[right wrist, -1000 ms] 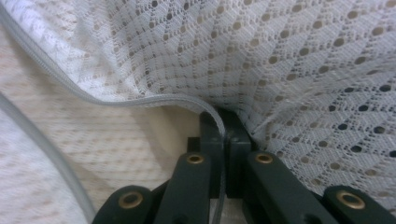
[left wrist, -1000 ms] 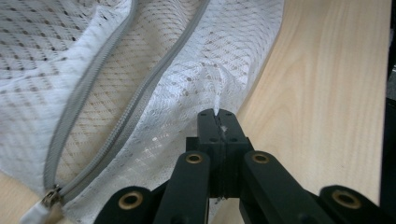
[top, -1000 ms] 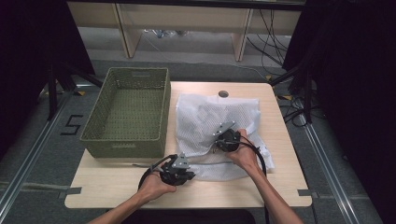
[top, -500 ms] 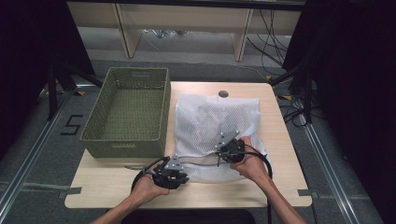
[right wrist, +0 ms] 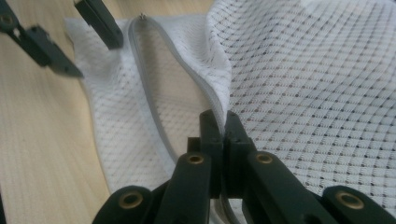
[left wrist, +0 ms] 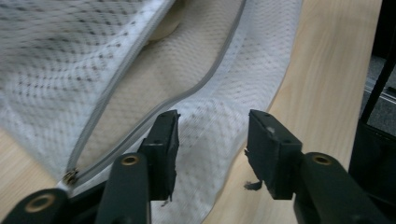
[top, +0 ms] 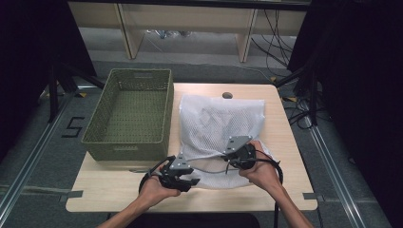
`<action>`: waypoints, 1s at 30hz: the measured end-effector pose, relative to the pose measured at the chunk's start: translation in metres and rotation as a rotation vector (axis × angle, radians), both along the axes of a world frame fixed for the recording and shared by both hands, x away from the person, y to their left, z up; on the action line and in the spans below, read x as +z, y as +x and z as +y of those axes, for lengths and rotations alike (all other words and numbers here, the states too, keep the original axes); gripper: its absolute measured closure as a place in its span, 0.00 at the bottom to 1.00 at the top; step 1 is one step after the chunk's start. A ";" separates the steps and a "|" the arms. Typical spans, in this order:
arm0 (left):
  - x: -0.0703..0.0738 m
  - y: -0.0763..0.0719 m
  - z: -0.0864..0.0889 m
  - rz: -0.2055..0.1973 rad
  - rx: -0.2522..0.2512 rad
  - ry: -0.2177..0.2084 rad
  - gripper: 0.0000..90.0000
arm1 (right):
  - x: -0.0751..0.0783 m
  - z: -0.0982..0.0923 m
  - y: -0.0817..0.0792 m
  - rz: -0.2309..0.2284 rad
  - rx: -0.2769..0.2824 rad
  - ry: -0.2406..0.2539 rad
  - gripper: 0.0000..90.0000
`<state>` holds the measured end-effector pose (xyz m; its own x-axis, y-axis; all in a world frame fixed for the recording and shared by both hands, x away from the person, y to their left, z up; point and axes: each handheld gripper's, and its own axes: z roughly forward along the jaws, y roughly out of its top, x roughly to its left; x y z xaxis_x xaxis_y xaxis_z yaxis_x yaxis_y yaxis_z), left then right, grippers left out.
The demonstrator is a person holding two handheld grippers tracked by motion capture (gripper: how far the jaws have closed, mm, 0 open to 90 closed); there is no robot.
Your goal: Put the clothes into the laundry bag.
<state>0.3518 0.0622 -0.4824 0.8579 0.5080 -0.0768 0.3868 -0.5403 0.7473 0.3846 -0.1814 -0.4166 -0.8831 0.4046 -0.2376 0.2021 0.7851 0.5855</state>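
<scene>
A pale wooden desk (top: 294, 142) carries an empty olive basket (top: 130, 111) on its left half and, just beside it, a white mesh laundry bag (top: 221, 128) lying flat with its long axis running away from the person and its zippered mouth at the near edge, where both hands work. In the right gripper view the grey zipper (right wrist: 154, 100) curves open in a loop, so the mouth already gapes and the cream lining shows inside. The relation that matters is how this mouth lies to each pair of jaws: the upper lip is pinched in the right gripper (top: 231, 159), whose jaws are clenched on the zipper edge of the mesh and lift it a little off the desk, while the lower lip lies flat under and between the jaws of the left gripper (left wrist: 212, 140), which have just been opening and now stand apart with the mesh between them but not pressed. The left gripper (top: 189, 179) is at the near left corner of the bag, the nearer one to the zipper's closed end, where a small brass stop (left wrist: 70, 176) shows. The left hand (top: 157, 189) holds its gripper low and level, pointing right along the mouth; the right hand (top: 260, 170) holds its own tilted toward the left, and whether its wrist is rolled is probably too small to tell from the high view.
</scene>
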 end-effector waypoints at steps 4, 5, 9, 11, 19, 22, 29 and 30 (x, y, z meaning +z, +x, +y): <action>0.003 -0.005 0.000 -0.005 -0.013 0.004 0.52 | 0.000 0.000 -0.004 -0.023 0.017 -0.027 1.00; 0.002 -0.007 0.001 0.007 0.005 -0.006 0.51 | -0.001 0.001 -0.005 -0.018 0.023 -0.036 1.00; 0.005 -0.009 0.013 0.014 0.022 -0.018 0.49 | -0.010 0.000 -0.007 -0.005 0.039 -0.062 1.00; 0.006 -0.010 0.019 0.010 0.044 -0.010 0.49 | -0.016 0.001 -0.009 0.020 0.039 -0.073 1.00; 0.005 -0.019 0.048 0.004 0.077 0.029 0.46 | -0.043 0.002 -0.010 0.060 0.028 -0.139 1.00; 0.004 -0.023 0.056 -0.002 0.081 0.038 0.46 | -0.050 0.000 -0.007 0.073 0.017 -0.149 1.00; 0.002 -0.027 0.070 -0.028 0.101 0.075 0.42 | -0.053 -0.002 -0.007 0.083 0.002 -0.136 0.93; 0.002 -0.028 0.070 -0.023 0.113 0.076 0.42 | -0.052 -0.002 -0.007 0.078 -0.001 -0.132 0.91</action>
